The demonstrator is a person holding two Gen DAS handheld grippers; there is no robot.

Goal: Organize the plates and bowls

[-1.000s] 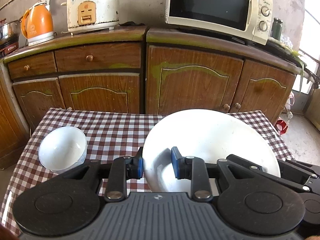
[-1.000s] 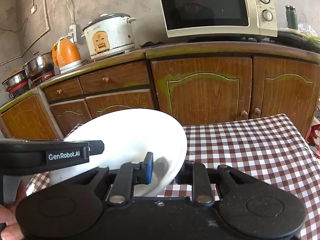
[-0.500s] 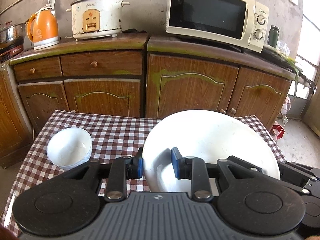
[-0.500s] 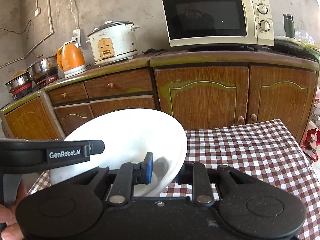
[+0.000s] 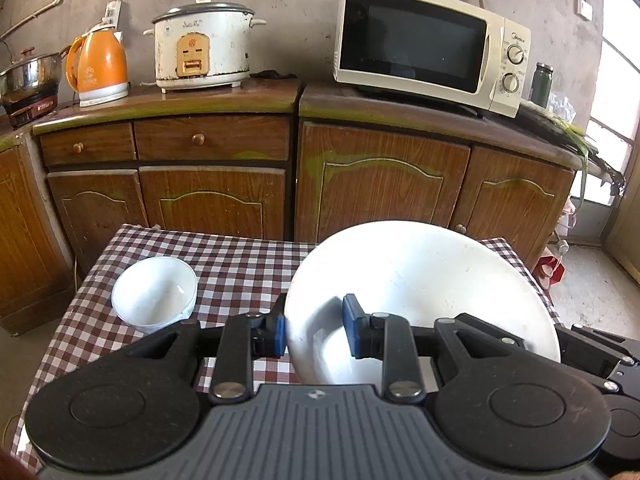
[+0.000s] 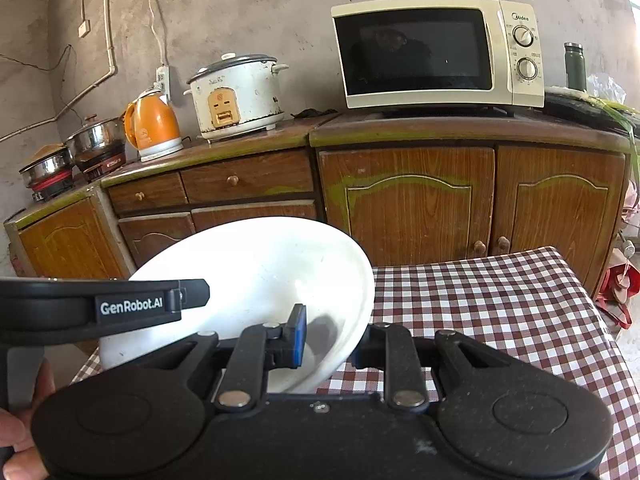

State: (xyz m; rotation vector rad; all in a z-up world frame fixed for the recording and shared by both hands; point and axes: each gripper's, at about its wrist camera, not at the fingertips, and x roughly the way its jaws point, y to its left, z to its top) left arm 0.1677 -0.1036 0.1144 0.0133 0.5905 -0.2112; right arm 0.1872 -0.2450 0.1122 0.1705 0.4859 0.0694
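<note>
Item: white plate (image 5: 420, 280), carrying step. I am pinching its rim with left tool (image 5: 314, 334) and right tool (image 6: 330, 342); next, setting it beside small bowl (image 5: 154, 292) left of the left tool.

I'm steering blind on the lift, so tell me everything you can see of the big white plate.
The plate is large, round, plain glossy white, ceramic-looking, with a shallow well and broad rim, faintly scuffed. It is tilted, far edge raised, above the checked tablecloth. The left gripper is shut on its left rim and the right gripper on its right rim, one pad inside, one underneath. The small bowl stands apart to its left.
</note>
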